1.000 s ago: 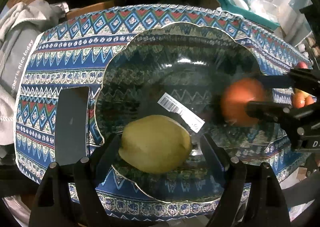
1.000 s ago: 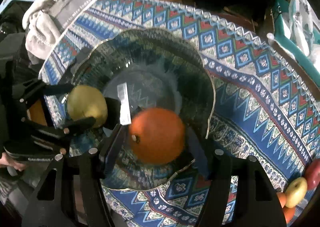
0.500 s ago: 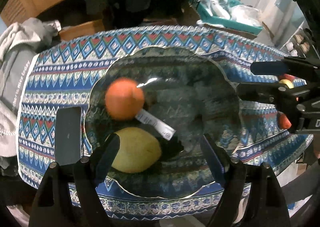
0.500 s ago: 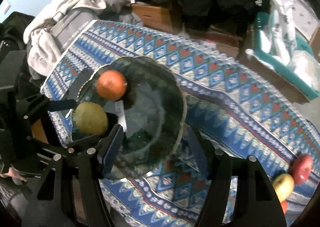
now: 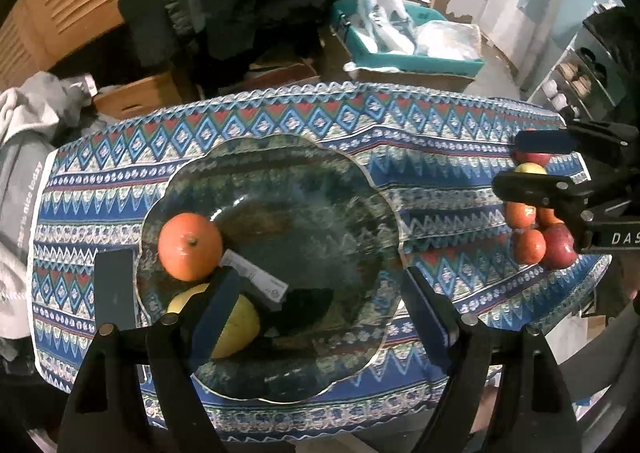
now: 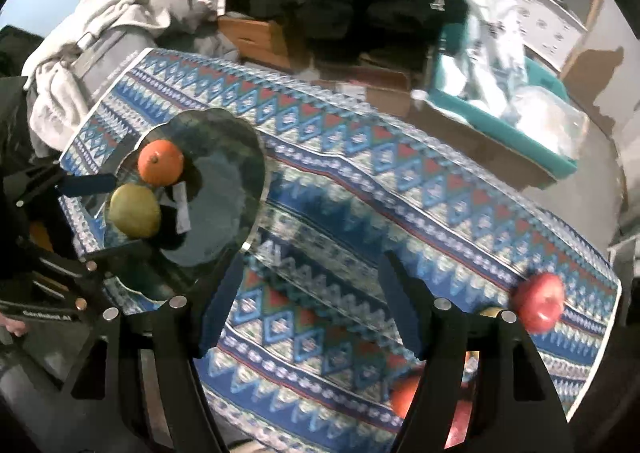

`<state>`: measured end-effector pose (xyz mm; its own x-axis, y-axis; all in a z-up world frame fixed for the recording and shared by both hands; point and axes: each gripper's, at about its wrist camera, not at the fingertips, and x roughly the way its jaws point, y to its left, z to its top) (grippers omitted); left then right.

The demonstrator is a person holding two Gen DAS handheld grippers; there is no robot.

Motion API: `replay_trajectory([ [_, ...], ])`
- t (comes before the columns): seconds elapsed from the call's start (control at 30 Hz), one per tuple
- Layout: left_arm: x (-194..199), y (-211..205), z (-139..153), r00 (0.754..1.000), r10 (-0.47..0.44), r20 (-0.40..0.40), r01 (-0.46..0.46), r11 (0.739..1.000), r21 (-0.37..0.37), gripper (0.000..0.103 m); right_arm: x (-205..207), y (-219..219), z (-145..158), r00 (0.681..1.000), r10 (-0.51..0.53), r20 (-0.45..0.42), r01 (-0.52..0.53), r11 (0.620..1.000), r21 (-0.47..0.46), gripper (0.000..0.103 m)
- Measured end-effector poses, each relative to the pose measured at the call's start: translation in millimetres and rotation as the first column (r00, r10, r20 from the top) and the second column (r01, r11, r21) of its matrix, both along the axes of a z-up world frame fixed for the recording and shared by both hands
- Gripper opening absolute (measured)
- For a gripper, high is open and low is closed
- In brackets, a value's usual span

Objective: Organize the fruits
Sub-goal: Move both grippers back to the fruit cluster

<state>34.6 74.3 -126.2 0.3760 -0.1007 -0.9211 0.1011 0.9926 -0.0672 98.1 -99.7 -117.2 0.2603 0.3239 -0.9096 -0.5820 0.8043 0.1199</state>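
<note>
A scalloped glass bowl (image 5: 384,193) stands on the patterned tablecloth (image 5: 440,157). At its left side an orange (image 5: 190,246) lies against a yellow-green fruit (image 5: 240,323). My left gripper (image 5: 320,313) hovers open above the bowl, and its left finger partly hides the yellow-green fruit. My right gripper (image 6: 312,313) hangs over bare cloth to the right of the bowl (image 6: 260,157). Its jaws are opening with nothing between them. A red apple (image 6: 540,307) and another orange fruit (image 6: 402,393) lie near its right finger.
A pile of several apples and oranges (image 5: 530,245) sits at the table's right end. A barcode label (image 5: 256,281) lies in the bowl. Grey clothing (image 5: 24,157) drapes off the left end. Boxes and a teal bin (image 5: 400,57) stand on the floor behind.
The orange left my right gripper and rolled across the bowl to rest beside the yellow-green fruit. Both grippers lifted, and the right one swung away to the right, over the cloth.
</note>
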Motion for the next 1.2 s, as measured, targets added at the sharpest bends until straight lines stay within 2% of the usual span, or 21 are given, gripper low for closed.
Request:
replay_trajectory([
  [0.63,6.4,-80.5,11.9,0.99,-0.138,0.017,0.138,0.99,0.005,0.084,0.9,-129.7,-1.5,0.978,-0.209,-0.016,0.209,0.978,-0.008,0.073],
  [1.2,31.6,-153.4,0.4,0.971,-0.238,-0.007,0.238,0.971,0.003,0.084,-10.2,-207.2,-32.8,0.946,-0.317,-0.063,0.315,0.948,-0.036,0.073],
])
